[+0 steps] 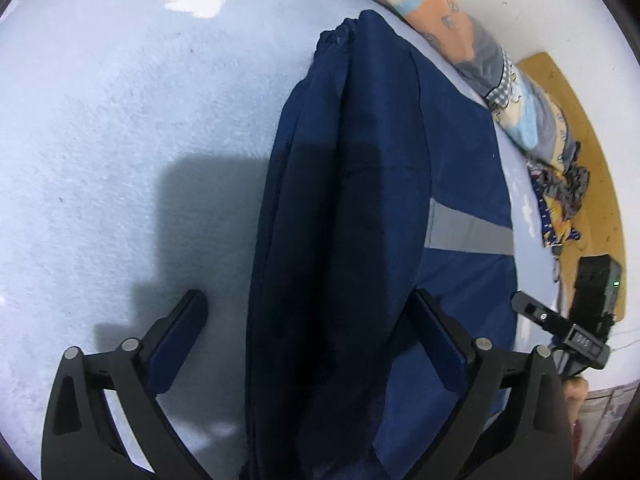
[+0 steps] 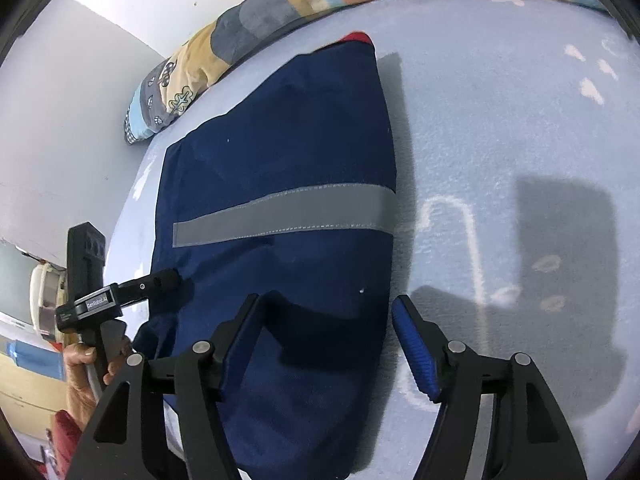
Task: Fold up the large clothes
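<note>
The dark navy cloth garment w/ a grey reflective band lies mostly folded on the pale blue fleecy bed cover, its far end reaching toward the patchwork quilt roll. Left gripper has jaws spread wide, a raised ridge of the navy cloth running up between them, pads not pressing on it, so released. Right gripper is also spread, straddling the garment's near edge on the side away from the quilt, nothing pinched. The garment looks like soft, fairly thick workwear fabric: limp, prob. not slippery, holds a crease but sags when lifted. Best hold, I'd say: pinch a doubled hem or corner at the near edge, both layers together, not the slick reflective band.
</note>
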{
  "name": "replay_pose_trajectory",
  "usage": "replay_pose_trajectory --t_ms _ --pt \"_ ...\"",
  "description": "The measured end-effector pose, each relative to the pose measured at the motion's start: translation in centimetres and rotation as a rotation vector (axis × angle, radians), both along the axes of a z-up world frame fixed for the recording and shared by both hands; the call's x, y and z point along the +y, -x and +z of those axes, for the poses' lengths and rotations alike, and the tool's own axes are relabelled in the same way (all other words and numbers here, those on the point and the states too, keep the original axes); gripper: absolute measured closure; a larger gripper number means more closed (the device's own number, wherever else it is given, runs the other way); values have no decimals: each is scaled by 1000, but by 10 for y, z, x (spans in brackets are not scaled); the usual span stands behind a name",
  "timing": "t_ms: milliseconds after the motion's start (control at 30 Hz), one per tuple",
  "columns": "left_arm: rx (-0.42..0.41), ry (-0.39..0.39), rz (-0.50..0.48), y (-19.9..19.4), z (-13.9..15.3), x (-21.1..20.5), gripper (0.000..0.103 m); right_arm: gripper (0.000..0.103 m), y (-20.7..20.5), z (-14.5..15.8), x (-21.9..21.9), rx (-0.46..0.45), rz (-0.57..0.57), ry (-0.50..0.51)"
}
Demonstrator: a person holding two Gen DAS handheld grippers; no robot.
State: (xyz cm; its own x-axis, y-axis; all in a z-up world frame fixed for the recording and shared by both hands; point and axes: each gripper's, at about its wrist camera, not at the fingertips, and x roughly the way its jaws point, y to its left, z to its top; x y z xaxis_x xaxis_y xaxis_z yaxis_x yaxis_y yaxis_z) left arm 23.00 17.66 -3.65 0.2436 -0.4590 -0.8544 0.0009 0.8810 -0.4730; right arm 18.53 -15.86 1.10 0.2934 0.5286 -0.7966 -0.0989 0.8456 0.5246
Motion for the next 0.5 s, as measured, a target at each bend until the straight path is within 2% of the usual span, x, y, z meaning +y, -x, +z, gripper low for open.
replay_pose_trajectory --t_ms 167,233,333,433,500 --pt "15 129 55 -3 -4 11 0 33 -3 -8 -8 33 -23 -69" --pt "17 224 69 -6 -7 16 0 31 -4 -12 -10 41 -26 -86" --pt "20 328 54 -10 -12 18 0 30 -5 -17 -13 56 -35 -122" --pt "19 372 31 -19 -13 8 0 28 -5 -23 -18 74 -39 -168" --pt "21 437 -11 -23 -14 -2 2 28 -6 -25 -18 78 -37 -186"
